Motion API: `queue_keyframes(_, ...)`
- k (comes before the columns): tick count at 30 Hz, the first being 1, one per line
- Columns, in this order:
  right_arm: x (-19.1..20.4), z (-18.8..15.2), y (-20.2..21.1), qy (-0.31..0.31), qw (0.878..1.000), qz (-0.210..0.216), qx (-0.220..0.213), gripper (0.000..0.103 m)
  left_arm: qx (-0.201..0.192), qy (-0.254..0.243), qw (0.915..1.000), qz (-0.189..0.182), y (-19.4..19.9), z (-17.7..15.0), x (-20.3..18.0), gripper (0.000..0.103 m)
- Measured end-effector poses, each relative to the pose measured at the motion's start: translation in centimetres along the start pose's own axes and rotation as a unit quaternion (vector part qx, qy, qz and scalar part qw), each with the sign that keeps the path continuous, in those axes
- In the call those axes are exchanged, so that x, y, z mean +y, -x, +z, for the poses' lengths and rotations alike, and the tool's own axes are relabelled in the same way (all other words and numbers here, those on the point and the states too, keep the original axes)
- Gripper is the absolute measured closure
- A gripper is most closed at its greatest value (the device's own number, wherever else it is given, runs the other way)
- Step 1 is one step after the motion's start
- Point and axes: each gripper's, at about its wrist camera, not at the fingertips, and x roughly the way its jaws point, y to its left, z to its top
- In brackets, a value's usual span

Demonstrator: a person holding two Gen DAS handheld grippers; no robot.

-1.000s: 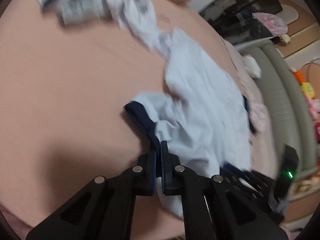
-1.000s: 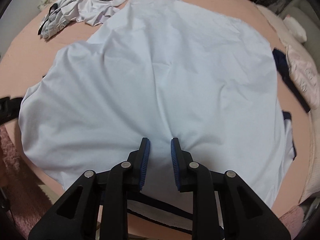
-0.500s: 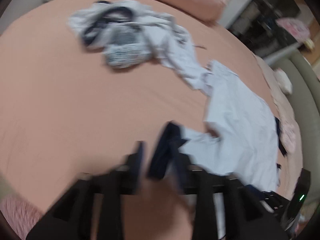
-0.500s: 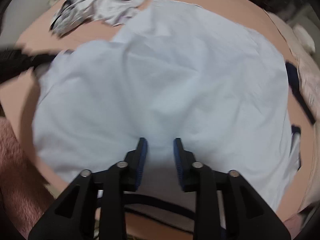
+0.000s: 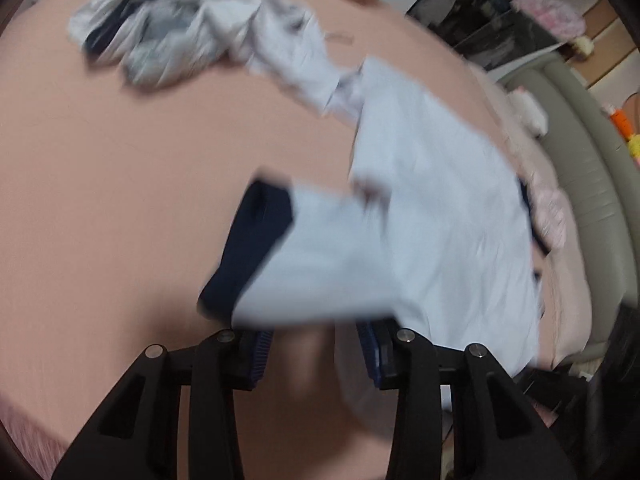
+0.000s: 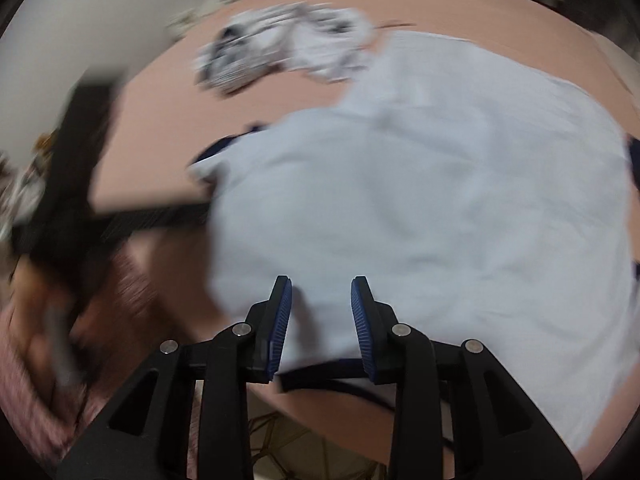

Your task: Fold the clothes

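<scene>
Soft pale-blue shirt [image 6: 420, 200] with navy cuff, left gripper [image 5: 316, 350] and right gripper [image 6: 321, 322] released, jaws apart

shirt [image 6: 420, 208] on bed [image 6: 160, 152], clothes heap [image 6: 280, 48] behind

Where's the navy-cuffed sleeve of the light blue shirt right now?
In the left wrist view the sleeve lies on the pink bed just ahead of the open left gripper, sticking out leftward from the shirt body.
</scene>
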Motion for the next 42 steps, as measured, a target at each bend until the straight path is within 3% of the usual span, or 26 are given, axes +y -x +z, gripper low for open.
queue_keyframes(6,-2.4,1.1,-1.7,-0.061,0.997,-0.055,-0.008,0.071,-0.015,0.054,0.9984,0.001,0.5,-1.5,2.5,0.064)
queue_keyframes(12,-4.8,1.3,0.2,-0.114,0.993,-0.024,-0.019,0.070,0.037,0.040,0.9917,-0.117,-0.4,-2.1,1.5,0.062)
queue_keyframes(16,-4.7,0.6,1.4,-0.118,0.992,-0.026,-0.024,0.070,0.052,0.003,0.9891,-0.138,-1.5,-2.5,-1.5,0.062)
queue_keyframes(19,-4.6,1.9,1.0,-0.118,0.993,-0.016,-0.024,0.070,0.047,0.016,0.9880,-0.146,-1.6,-2.8,-1.8,0.062)
queue_keyframes(21,-5.0,1.9,1.6,-0.125,0.992,-0.018,-0.033,0.068,0.046,0.019,0.9903,-0.129,-2.1,-2.9,-1.9,0.067)
queue_keyframes(23,-5.4,1.8,2.3,-0.132,0.990,-0.021,-0.042,0.068,0.042,-0.002,0.9952,-0.089,-2.3,-2.9,-2.4,0.092)
queue_keyframes(25,-5.9,1.5,1.6,-0.140,0.989,-0.028,-0.030,0.068,0.036,-0.013,0.9978,-0.053,-1.9,-3.0,-2.6,0.092)
queue_keyframes(30,-5.5,-0.1,-0.9,-0.121,0.989,-0.080,0.025,0.068,0.035,0.035,0.9980,-0.041,1.5,-4.2,-0.8,0.093)
queue_keyframes(32,-4.7,-0.5,-0.9,-0.098,0.990,-0.099,0.025,0.068,0.042,0.049,0.9967,-0.049,2.0,-4.9,-0.3,0.092)
queue_keyframes(35,-4.6,-0.3,-0.3,-0.103,0.991,-0.081,0.020,0.068,0.029,0.074,0.9961,-0.039,3.3,-5.9,0.5,0.091)
queue_keyframes(38,-5.5,-0.7,1.8,-0.112,0.991,-0.075,0.006,0.068,0.011,0.113,0.9935,-0.004,4.5,-6.9,1.5,0.087)
queue_keyframes(42,-8.5,-2.1,4.5,-0.134,0.986,-0.097,-0.016,0.068,-0.017,0.125,0.9907,0.052,6.0,-7.9,1.8,0.083)
